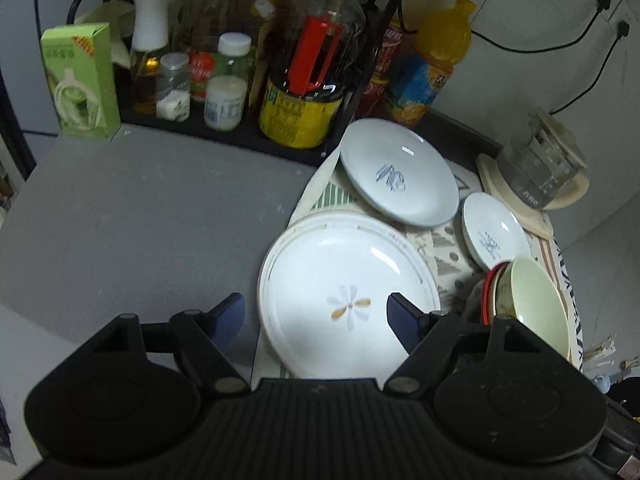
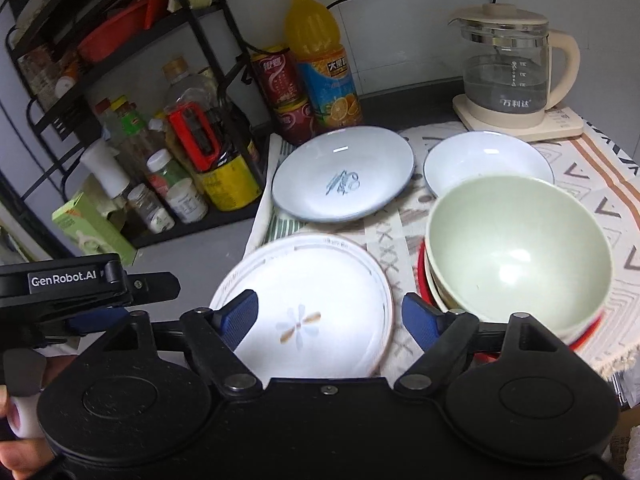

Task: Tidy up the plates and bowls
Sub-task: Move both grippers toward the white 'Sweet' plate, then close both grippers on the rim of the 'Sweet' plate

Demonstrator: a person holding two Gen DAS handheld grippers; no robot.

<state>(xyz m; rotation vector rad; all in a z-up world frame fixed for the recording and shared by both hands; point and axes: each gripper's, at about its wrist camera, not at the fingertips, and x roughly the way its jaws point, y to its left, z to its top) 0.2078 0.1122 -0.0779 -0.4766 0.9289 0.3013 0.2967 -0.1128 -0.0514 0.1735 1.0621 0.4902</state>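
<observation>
A white plate with a flower print (image 1: 340, 268) (image 2: 312, 280) lies at the near left edge of a patterned cloth (image 2: 592, 184). Behind it sits a blue-rimmed plate (image 1: 400, 172) (image 2: 344, 174), and to the right a smaller white dish (image 1: 494, 236) (image 2: 488, 160). A pale green bowl (image 1: 532, 304) (image 2: 516, 248) tops a stack of bowls with a red rim showing. My left gripper (image 1: 316, 316) hovers open over the flower plate with nothing between its fingers. My right gripper (image 2: 330, 314) is open too, over the flower plate's right half, with its right finger beside the bowl stack.
A black rack of bottles and jars (image 1: 224, 80) lines the back left, with a green carton (image 1: 80, 80) at its end. An orange juice bottle (image 2: 320, 64) and red cans stand behind the plates. A glass kettle (image 2: 504, 68) sits back right. Grey counter (image 1: 140, 220) lies left.
</observation>
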